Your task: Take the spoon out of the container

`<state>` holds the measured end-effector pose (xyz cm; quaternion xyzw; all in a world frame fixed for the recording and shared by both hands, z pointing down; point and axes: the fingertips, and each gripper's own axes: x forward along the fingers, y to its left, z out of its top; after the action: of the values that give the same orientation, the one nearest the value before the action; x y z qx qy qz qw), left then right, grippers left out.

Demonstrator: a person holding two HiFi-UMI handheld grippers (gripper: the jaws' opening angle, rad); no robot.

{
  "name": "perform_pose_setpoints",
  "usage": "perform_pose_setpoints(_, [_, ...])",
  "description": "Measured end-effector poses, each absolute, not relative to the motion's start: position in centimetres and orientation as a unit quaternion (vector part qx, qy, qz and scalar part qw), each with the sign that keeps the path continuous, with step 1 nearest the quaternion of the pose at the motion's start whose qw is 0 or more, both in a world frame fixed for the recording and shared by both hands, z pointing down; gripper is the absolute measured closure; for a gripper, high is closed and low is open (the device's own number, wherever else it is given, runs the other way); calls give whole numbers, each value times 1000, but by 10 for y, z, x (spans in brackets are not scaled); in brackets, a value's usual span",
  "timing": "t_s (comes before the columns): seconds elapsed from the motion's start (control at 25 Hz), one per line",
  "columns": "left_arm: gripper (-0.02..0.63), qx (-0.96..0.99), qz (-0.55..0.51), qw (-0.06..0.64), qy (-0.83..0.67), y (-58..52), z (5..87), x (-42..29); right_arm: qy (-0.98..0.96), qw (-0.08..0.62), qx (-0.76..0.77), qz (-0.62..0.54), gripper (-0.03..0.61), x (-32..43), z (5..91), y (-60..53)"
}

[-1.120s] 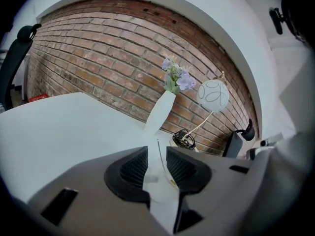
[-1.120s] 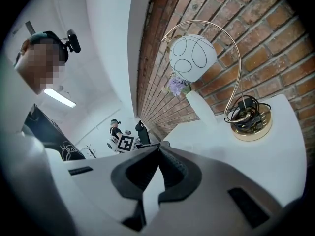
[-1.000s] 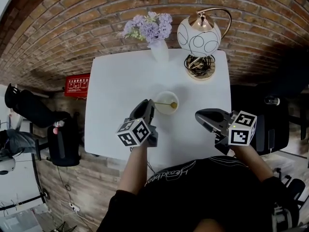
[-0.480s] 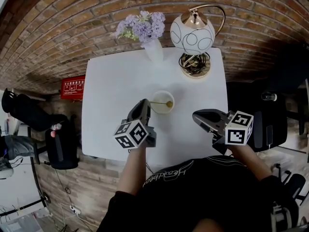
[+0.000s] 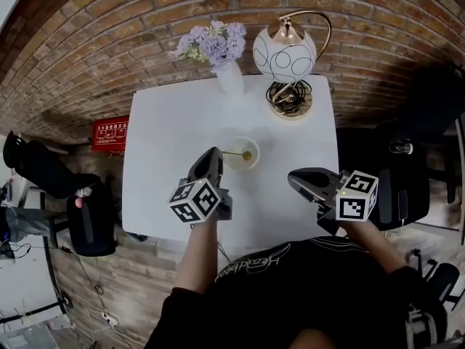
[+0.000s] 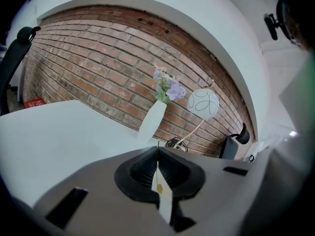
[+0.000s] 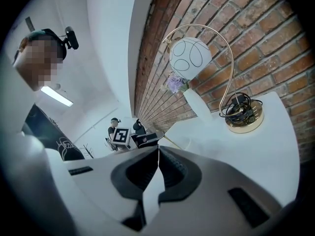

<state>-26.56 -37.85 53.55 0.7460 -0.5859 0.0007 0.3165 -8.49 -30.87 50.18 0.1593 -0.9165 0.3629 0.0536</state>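
Observation:
A small white container (image 5: 245,166) stands mid-table with a thin gold spoon (image 5: 236,153) lying across its rim, bowl inside and handle pointing left. My left gripper (image 5: 216,153) is at the handle's end, its jaws closing the last bit with the handle pinched between them. In the left gripper view the handle tip (image 6: 158,142) pokes up between the closed pads, and the container is hidden below them. My right gripper (image 5: 293,178) hovers right of the container, shut and empty (image 7: 158,151). In the right gripper view the container (image 7: 186,143) appears beside the left gripper.
A white vase of purple flowers (image 5: 229,78) and a globe lamp on a gold base (image 5: 285,53) stand at the table's far edge by the brick wall. A black chair (image 5: 87,217) is left of the white table (image 5: 167,144).
The left gripper's tips stay at the spoon handle's end. The right gripper holds its place. The whole head view has drifted slightly.

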Motion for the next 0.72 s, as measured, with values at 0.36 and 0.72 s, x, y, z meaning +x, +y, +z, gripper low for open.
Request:
perform_pose_setpoints(0.36, [606, 748, -19, 279, -601, -361, 496, -271, -921, 40, 152, 356, 581, -83, 488, -289])
perform_pose_setpoints(0.72, [606, 760, -49, 247, -599, -323, 442, -269, -930, 28, 145, 337, 581, -80, 466, -270])
